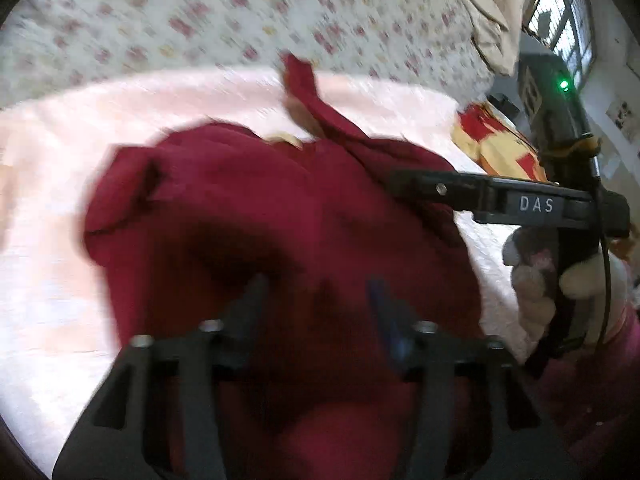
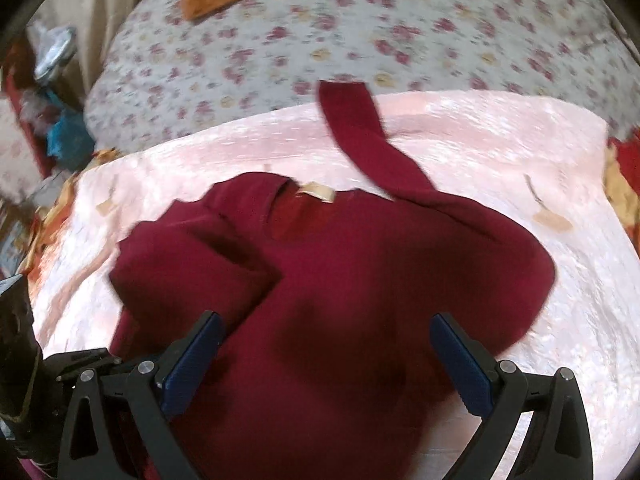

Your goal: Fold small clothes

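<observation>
Blue-padded jaws of the right gripper (image 2: 326,356) stand spread wide above the lower body of the maroon top (image 2: 360,280), pinching nothing. From the other wrist, the left gripper (image 1: 320,300) is smeared by blur; its jaws look parted over the cloth with nothing clearly pinched, though I would not swear to that. The garment lies on the pale pink sheet (image 2: 540,140), neck and tan label (image 2: 318,191) toward the far side, one sleeve already laid across the chest on the left of the right-wrist view, the other sleeve (image 2: 368,140) still trailing up toward the floral bedspread (image 2: 280,40). To fold it well, I judge the loose sleeve should be taken near its cuff and drawn flat across the chest, without dragging the body out of square. Pink sheet lies bare on either side of the top, so there is room to work; the red-and-yellow cloth (image 1: 496,140) marks the sheet's edge.
</observation>
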Available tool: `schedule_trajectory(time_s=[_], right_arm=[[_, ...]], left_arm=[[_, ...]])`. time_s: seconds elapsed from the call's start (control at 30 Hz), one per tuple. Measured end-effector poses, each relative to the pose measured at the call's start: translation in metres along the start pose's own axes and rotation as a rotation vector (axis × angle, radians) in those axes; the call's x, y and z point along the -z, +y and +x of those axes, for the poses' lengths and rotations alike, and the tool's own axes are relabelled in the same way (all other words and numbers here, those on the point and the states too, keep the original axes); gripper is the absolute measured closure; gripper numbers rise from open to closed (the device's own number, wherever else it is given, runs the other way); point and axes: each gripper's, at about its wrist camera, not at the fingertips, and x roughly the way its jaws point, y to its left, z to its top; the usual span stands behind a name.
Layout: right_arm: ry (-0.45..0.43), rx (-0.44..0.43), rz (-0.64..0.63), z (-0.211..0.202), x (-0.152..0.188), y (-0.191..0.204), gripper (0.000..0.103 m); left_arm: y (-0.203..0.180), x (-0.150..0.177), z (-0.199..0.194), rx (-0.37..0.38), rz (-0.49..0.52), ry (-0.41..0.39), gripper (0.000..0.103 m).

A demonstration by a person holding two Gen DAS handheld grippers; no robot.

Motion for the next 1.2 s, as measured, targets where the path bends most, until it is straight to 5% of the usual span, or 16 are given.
schedule_trajectory(time_s=[0.1,0.27,0.4,0.43,0.5,0.63,0.8,0.97,1.07,1.2], right_arm=[[0.004,-0.085,-0.072,0.002,0.001,0.025,0.000],[0.030,-0.096,-0.227,0.021,0.013,0.071,0.000],[0.060,-0.102,-0.315,0.050,0.018,0.101,0.004],[0.054,-0.095,-0.331,0.059,0.017,0.107,0.012],[0.068,-0.104,-0.313,0.072,0.011,0.105,0.065],[0.029,-0.216,-0.146,0.056,0.001,0.072,0.078],[-0.102,-0.115,-0.075,0.006,-0.002,0.018,0.080],[-0.033,0.019,0.005,0.003,0.009,-0.032,0.078],[-0.076,0.107,0.081,-0.016,0.005,-0.052,0.046],[-0.195,0.109,0.059,-0.045,-0.016,-0.043,0.035]], left_arm=[[0.022,0.002,-0.019,-0.163,0.013,-0.046,0.045],[0.070,0.005,-0.010,-0.485,-0.001,0.008,0.045],[0.099,0.002,0.002,-0.484,-0.107,0.027,0.045],[0.106,0.002,0.006,-0.487,-0.128,0.031,0.045],[0.107,-0.003,0.015,-0.505,-0.144,0.031,0.045],[0.116,-0.006,0.024,-0.519,-0.196,0.034,0.045],[0.117,-0.007,0.029,-0.520,-0.214,0.044,0.045],[0.119,-0.011,0.034,-0.532,-0.213,0.055,0.045],[0.129,-0.014,0.034,-0.548,-0.264,0.051,0.045],[0.142,-0.013,0.035,-0.530,-0.314,0.033,0.045]])
